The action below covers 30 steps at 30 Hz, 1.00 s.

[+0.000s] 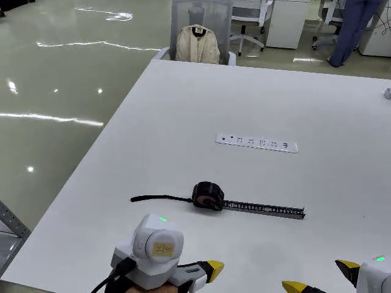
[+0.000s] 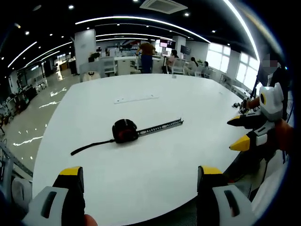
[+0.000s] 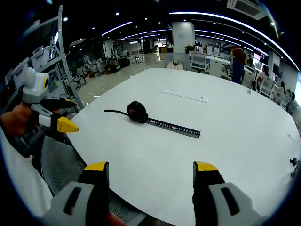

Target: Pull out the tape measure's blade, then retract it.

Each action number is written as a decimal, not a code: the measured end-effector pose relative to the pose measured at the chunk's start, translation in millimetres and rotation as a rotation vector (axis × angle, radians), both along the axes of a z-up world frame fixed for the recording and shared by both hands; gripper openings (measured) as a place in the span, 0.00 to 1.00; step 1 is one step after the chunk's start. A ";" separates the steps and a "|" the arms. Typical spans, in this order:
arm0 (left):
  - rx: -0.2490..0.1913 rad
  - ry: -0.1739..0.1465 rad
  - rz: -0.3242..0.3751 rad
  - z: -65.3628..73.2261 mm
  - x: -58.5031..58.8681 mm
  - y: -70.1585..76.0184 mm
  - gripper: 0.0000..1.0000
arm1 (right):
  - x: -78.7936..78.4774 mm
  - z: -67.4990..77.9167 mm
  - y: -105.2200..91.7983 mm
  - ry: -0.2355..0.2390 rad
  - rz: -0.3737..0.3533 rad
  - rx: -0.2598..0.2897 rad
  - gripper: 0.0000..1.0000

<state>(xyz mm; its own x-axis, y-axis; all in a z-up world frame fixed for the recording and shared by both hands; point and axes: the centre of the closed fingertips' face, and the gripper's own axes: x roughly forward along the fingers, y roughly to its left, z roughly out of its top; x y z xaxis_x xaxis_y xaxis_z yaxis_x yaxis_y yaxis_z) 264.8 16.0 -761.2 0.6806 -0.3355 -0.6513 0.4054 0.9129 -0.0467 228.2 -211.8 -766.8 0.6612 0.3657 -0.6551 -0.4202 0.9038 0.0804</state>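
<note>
While both tongs sit at the near edge of the white counter [image 1: 183, 116], the task item lies mid-counter. Items, L to R:

1. left tongs [image 2: 141, 172]: near edge, L of centre. Jaws spread wide, nothing between them. Yellow tips aim toward the tape measure, well apart from it.

2. tape measure [image 1: 208, 196]: mid-counter, dark round case w/ reddish tint.
 - Black strap [image 1: 156, 198] trails off the case to the L, flat on the surface.
 - Blade [image 1: 264, 210] is out, running from the case to the R, flat on the counter, markings visible along its length.
 - Neither tongs touches case, strap or blade.

3. right tongs [image 3: 151, 165]: near edge, R of centre. Jaws spread, empty. Tips point toward the blade, well apart from it.

Misc., beyond the tape measure:
- White power strip [image 1: 256, 143]: flat, approx. parallel to the blade, apart from it.
- Chair [image 1: 201, 12] at far edge, w/ cream jacket [image 1: 197, 44] hung on its back.
- Person [image 1: 351, 27] in blue, far R bkgd, standing on the glossy floor [image 1: 61, 73].
</note>
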 end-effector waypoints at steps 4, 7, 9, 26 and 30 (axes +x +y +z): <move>0.019 0.003 0.016 -5.0 11.5 -1.8 0.97 | 15.3 -9.5 -6.6 0.005 0.008 -0.009 0.74; 0.008 0.009 0.037 -7.8 15.8 -3.6 0.96 | 19.5 -12.0 -7.0 0.016 0.017 -0.012 0.73; 0.010 0.013 0.040 -9.7 17.4 -5.7 0.96 | 21.7 -11.7 -7.2 0.013 0.021 -0.014 0.73; 0.002 0.033 0.098 -25.9 44.4 -23.9 0.95 | 52.8 -31.5 -21.8 0.024 0.059 -0.043 0.72; 0.001 0.040 0.106 -30.9 49.7 -27.4 0.95 | 58.3 -33.9 -25.8 0.024 0.068 -0.049 0.72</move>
<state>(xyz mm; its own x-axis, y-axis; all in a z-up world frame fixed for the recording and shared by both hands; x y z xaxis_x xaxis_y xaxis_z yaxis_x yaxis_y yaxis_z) 314.4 -11.4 -792.2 0.6855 -0.2624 -0.6792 0.3041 0.9507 -0.0603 286.5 -237.6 -800.7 0.6200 0.3760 -0.6886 -0.4789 0.8766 0.0474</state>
